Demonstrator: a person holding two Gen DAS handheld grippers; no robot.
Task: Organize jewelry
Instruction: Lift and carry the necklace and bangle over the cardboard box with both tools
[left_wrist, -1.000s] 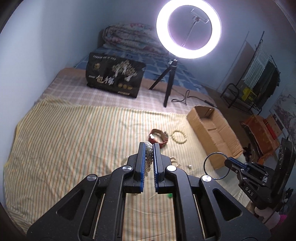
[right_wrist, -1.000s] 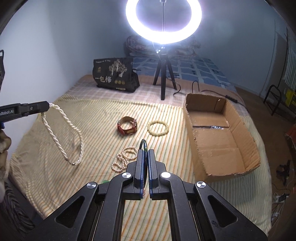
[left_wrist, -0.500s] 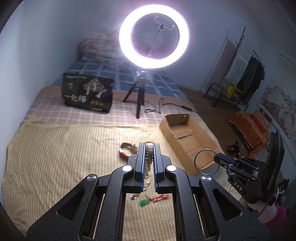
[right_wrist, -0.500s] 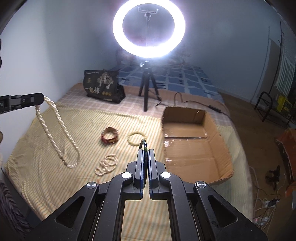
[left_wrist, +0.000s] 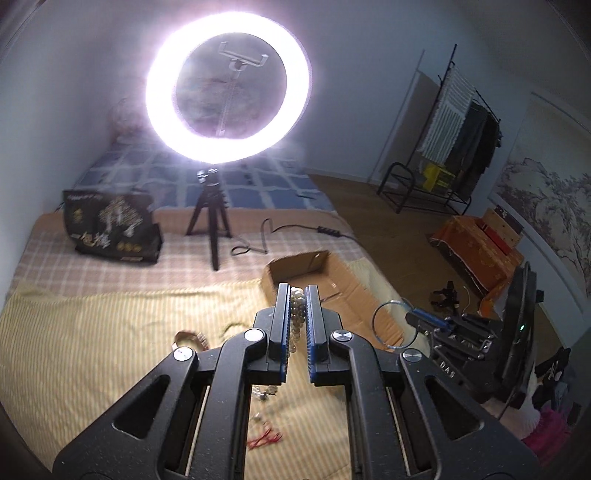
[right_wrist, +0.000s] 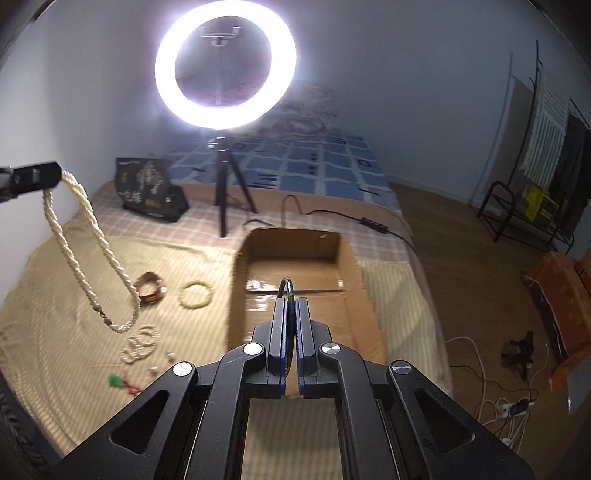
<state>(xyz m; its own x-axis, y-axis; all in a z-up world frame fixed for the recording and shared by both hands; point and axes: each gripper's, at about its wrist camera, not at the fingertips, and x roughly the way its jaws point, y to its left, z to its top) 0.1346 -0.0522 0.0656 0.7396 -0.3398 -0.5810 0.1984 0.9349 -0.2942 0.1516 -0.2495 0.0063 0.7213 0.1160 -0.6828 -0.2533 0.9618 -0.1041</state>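
Right claw (right_wrist: 290, 306): pressed together on a thin dark bangle (right_wrist: 287, 286), which stands edge-on out of the tips and sits over the near half of the cardboard box (right_wrist: 349, 258). From the left wrist view the same bangle (left_wrist: 392, 324) reads as an open hoop held clear of the bed.

Left claw (left_wrist: 297, 295): pinching a twisted pearl necklace (right_wrist: 92, 236) near its top. The long loop hangs free below the tips, above the left part of the striped yellow bedspread (right_wrist: 55, 332), well apart from the box.

Loose on the bedspread, near edge first: a green and red trinket (right_wrist: 118, 381), a small pearl bracelet pile (right_wrist: 142, 343), then a cream bead bracelet (right_wrist: 195, 294) just beside the box's left wall, and a brown cuff (right_wrist: 149, 288) to its left.

Beyond the box: a tripod ring light (right_wrist: 225, 62), its cable trailing along the far edge of the bed, and a black printed bag (right_wrist: 147, 190).

Risks, as judged:
- The bangle is held by a thin edge only; a tilt or jolt could let it pivot out and miss the box, possibly off the right edge of the bed.
- The hanging necklace may swing and drag across the loose bracelets, or catch the box's left wall when carried over.
- A release from this height could send the bangle rolling on the taped box floor.
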